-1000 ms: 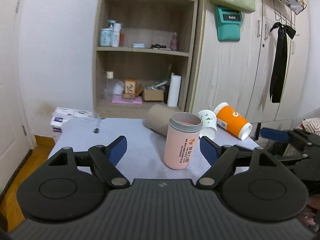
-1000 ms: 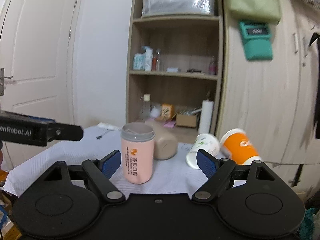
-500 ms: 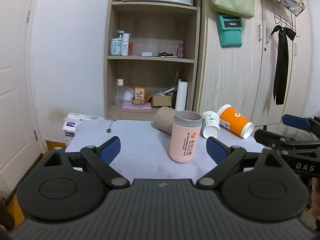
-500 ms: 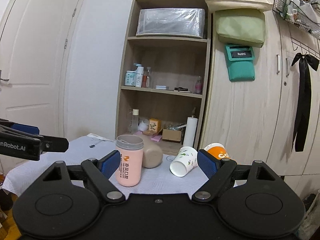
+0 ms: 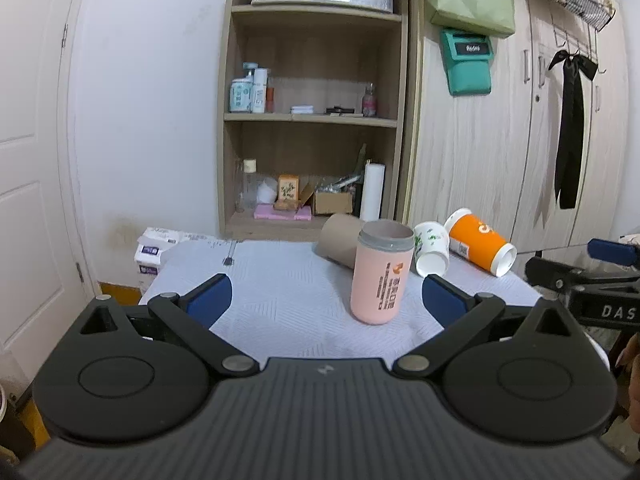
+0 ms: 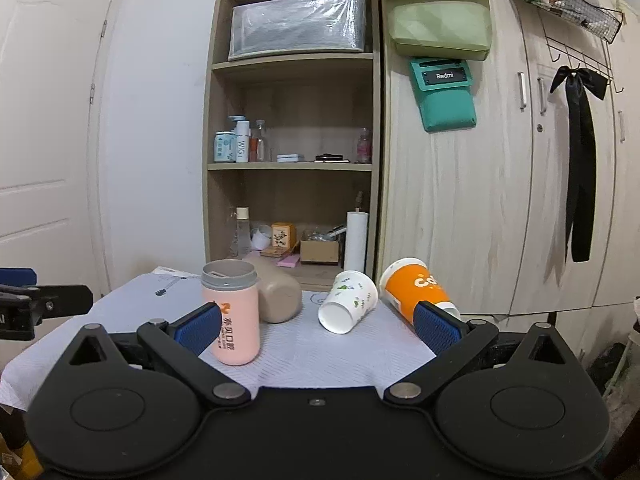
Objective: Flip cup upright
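Observation:
A pink cup with a grey rim (image 5: 381,276) (image 6: 234,312) stands upright on the white cloth-covered table (image 5: 280,280) (image 6: 312,344). Behind it lie three cups on their sides: a beige one (image 5: 338,240) (image 6: 278,294), a white flowered paper cup (image 5: 431,249) (image 6: 348,301) and an orange paper cup (image 5: 478,246) (image 6: 414,290). My left gripper (image 5: 325,300) is open and empty, back from the pink cup. My right gripper (image 6: 318,326) is open and empty, in front of the white cup.
A wooden shelf unit (image 6: 292,168) with bottles and boxes stands behind the table, next to a wardrobe (image 6: 500,184). A white door (image 5: 28,200) is on the left. Tissue packs (image 5: 154,244) sit past the table's far left corner.
Both grippers have pulled back and up from the table; the cups look smaller and farther. The pink cup stays upright where it stood.

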